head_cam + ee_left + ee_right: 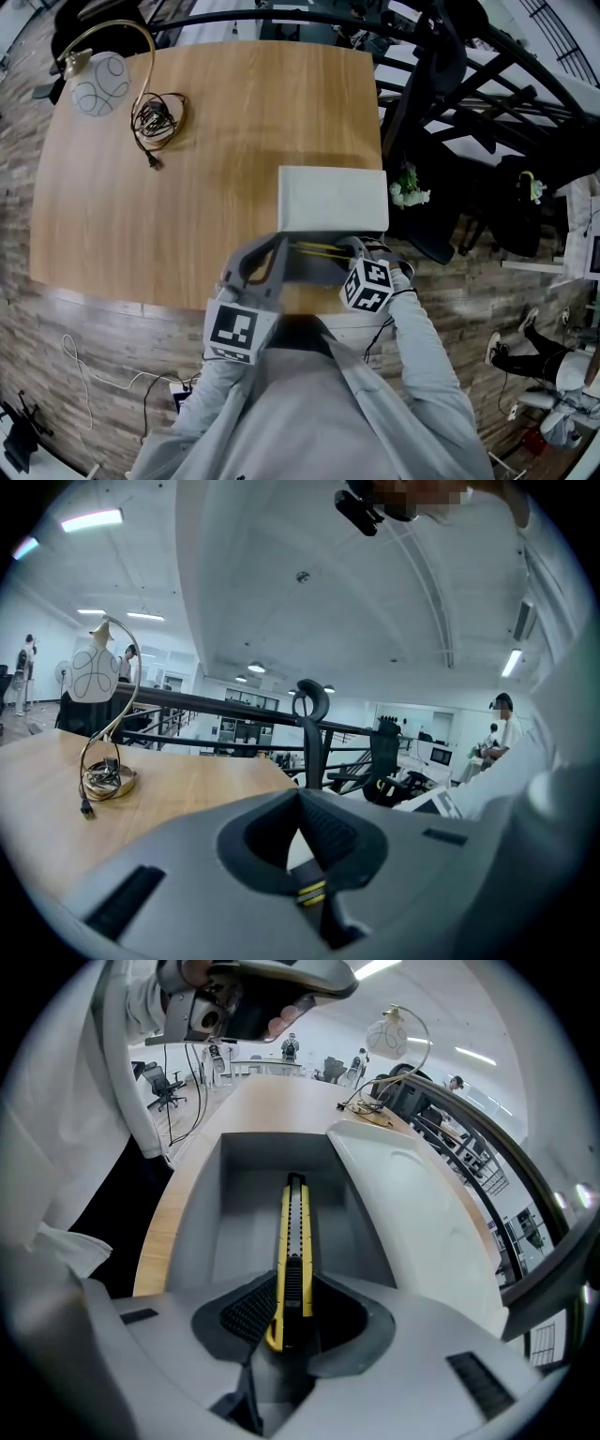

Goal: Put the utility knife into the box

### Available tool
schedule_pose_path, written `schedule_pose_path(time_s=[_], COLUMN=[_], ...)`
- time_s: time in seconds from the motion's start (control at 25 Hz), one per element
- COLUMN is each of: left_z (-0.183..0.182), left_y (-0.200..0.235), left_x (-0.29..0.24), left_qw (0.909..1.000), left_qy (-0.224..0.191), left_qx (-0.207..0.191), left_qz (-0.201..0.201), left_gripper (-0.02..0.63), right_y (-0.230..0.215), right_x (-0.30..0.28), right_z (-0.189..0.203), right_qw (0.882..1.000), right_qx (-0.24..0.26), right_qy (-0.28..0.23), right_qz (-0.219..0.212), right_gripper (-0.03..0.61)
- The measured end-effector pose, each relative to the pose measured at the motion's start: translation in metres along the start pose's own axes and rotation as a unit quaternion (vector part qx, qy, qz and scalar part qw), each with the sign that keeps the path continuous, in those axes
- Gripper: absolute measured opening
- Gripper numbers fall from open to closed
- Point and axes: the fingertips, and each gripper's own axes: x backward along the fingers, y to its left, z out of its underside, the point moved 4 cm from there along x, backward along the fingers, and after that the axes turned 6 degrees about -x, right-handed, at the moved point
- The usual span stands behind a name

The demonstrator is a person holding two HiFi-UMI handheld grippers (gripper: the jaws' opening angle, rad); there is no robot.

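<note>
The grey box (314, 267) stands at the table's near edge with its white lid (333, 199) swung up and away from me. My right gripper (354, 251) is shut on the yellow-and-black utility knife (295, 1232), whose far end reaches out over the box's grey inside (234, 1213). In the right gripper view the lid (412, 1213) lies to the right of the knife. A thin yellow strip of the knife (319, 248) shows over the box in the head view. My left gripper (272, 255) sits at the box's left side, and its jaws (302, 803) meet with nothing between them.
A globe-shaped lamp (98, 82) and a coil of black cable (155, 117) sit at the table's far left. A black railing (234, 710) and office chairs (441, 56) lie beyond the table's right edge. White flowers (408, 192) show by the lid's right end.
</note>
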Motion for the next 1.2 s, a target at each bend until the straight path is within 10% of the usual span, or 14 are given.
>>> schedule_pose_path(time_s=[1.2], left_z=[-0.012], left_y=[-0.009], left_x=[0.005], left_qw=[0.9998], left_qy=[-0.017], left_qx=[-0.013], left_qz=[-0.002], left_gripper=[0.02], right_y=[-0.005], right_x=[0.029], right_z=[-0.002], right_qw=[0.997], right_qx=[-0.058], right_qy=[-0.038], right_qz=[0.038], right_gripper=[0.13])
